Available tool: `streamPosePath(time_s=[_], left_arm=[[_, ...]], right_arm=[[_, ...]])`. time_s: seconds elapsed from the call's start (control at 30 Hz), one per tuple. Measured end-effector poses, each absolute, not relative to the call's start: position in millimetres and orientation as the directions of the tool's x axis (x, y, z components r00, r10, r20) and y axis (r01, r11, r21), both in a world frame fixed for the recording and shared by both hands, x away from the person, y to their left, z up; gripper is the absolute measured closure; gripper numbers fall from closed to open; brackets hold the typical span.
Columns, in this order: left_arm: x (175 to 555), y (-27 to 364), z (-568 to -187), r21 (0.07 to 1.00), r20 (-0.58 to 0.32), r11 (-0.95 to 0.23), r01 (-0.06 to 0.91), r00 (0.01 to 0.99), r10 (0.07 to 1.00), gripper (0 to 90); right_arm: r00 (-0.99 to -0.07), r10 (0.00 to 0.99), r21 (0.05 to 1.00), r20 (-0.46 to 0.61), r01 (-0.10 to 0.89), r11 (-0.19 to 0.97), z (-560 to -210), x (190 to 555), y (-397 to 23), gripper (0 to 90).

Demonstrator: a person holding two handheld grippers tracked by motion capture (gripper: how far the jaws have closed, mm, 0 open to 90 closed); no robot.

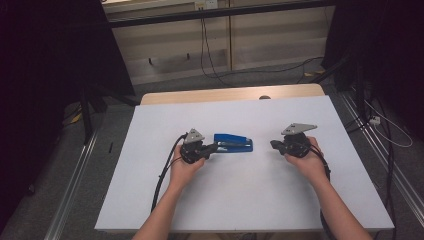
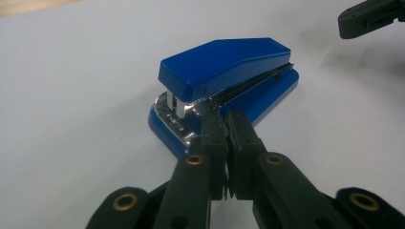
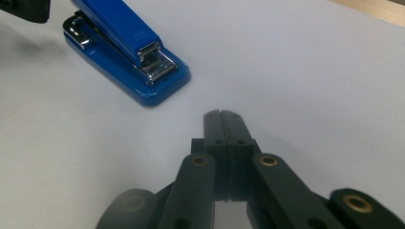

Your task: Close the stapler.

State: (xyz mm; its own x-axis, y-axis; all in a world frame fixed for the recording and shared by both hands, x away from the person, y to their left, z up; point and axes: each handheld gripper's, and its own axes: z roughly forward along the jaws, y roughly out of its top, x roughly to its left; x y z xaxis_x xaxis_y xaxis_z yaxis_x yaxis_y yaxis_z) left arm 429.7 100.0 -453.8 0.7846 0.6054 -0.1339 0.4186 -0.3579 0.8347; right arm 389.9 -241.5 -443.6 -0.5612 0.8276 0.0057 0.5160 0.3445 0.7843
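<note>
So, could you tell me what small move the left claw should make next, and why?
Probably open the left claw first. Its jaws are shut, with the tips right at the hinge end of the blue stapler, so it cannot take hold as it is. The right claw, also shut, sits apart from the stapler.

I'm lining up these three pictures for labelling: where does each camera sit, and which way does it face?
High view: fixed above the person's side, looking forward and down on the white table; both forearms, left gripper and right gripper show.
Left gripper view: rides that gripper, facing the blue stapler at its hinge end; own shut fingers show.
Right gripper view: rides that gripper, facing the stapler's front end; own shut fingers show.
All three share the stapler.
</note>
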Motion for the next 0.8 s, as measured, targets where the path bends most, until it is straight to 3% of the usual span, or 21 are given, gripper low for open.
streamPosePath(time_s=[0.17, 0.4, 0.53, 0.8], left_arm=[[427, 105, -451, 0.837, -0.150, -0.336, 0.432, 0.772, 0.618, 73.9], [420, 116, -444, 0.829, -0.188, -0.310, 0.465, 0.754, 0.629, 41.4], [415, 125, -438, 0.851, -0.184, -0.288, 0.439, 0.763, 0.619, 34.8], [405, 140, -436, 0.843, -0.194, -0.291, 0.452, 0.761, 0.620, 25.2]], right_arm=[[-0.559, 0.829, 0.795, 0.022, 0.512, 0.324, -443, 385, -241, 81.6], [-0.569, 0.820, 0.820, 0.071, 0.501, 0.277, -442, 375, -239, 63.3], [-0.568, 0.819, 0.826, 0.074, 0.496, 0.269, -442, 368, -238, 52.9], [-0.570, 0.819, 0.823, 0.065, 0.494, 0.279, -444, 351, -238, 42.5]])
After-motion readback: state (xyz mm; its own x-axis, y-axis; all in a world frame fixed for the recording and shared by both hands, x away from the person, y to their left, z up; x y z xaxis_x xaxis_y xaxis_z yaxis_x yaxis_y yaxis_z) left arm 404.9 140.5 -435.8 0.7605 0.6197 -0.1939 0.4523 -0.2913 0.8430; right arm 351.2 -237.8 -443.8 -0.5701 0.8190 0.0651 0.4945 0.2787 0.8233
